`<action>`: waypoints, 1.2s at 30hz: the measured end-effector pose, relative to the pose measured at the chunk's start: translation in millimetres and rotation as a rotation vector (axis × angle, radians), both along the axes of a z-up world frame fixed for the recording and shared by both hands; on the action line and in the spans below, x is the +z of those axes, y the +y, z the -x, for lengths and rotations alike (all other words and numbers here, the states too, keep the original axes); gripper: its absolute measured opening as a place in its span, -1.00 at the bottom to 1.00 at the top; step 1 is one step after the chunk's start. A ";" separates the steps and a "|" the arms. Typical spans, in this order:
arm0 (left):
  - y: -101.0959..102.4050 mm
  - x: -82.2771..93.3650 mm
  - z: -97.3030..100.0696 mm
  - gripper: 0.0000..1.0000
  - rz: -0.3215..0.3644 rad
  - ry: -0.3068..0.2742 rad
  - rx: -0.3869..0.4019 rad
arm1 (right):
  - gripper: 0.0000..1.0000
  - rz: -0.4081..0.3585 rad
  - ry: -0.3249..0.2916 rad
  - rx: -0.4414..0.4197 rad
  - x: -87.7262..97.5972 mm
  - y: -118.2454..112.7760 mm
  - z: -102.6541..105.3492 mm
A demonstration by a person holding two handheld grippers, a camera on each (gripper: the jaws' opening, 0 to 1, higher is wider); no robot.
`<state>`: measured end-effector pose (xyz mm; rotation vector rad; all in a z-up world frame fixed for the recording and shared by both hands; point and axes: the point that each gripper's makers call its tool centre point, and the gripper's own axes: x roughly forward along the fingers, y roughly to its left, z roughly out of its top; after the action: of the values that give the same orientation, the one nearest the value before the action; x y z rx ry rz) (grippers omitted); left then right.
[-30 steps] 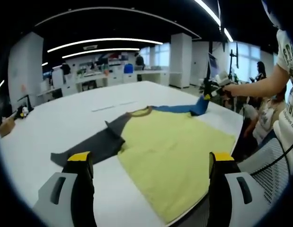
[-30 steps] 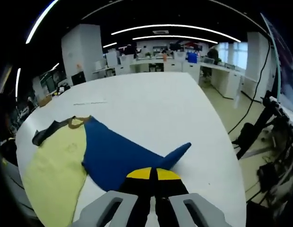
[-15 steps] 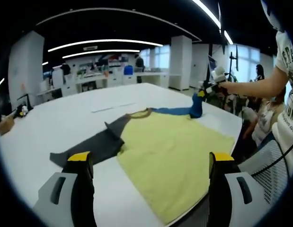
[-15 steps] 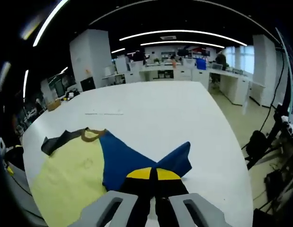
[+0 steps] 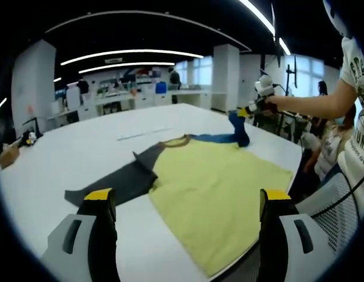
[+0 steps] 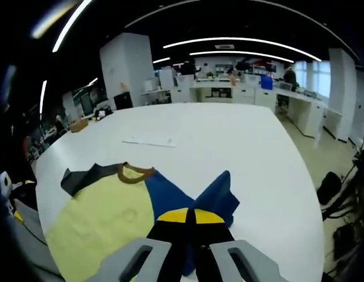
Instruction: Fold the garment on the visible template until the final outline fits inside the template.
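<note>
White table (image 5: 64,158): right gripper (image 6: 190,216) clamped on blue sleeve (image 6: 214,197), lifting it to fold over shirt (image 5: 214,188); left gripper (image 5: 184,202) spread, idle near.

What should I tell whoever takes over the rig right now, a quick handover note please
Right gripper: jaws shut on the blue sleeve, lifted above the white table.
Left gripper: jaws open, empty, hovering short of the shirt's near edge.
Shirt: yellow body flat on the table, grey sleeve spread outward, brown collar on the far side.
Done: blue sleeve picked up.
Left: lay it across the body, fold the grey sleeve, then the body.
</note>
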<state>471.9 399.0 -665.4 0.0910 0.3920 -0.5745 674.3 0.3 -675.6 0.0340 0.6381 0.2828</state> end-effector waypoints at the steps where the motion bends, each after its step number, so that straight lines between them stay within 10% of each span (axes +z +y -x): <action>1: 0.3 -0.2 0.0 0.98 -0.003 0.000 0.001 | -1.00 0.003 0.001 0.009 -0.1 3.4 -0.7; 36: 9.5 -3.3 0.2 0.96 -0.065 -0.025 0.029 | -1.00 0.034 -0.005 0.245 2.2 144.2 -30.4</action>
<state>471.7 408.5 -668.7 0.1540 0.3870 -0.5314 704.7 144.5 -673.4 -0.0783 0.6420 0.5084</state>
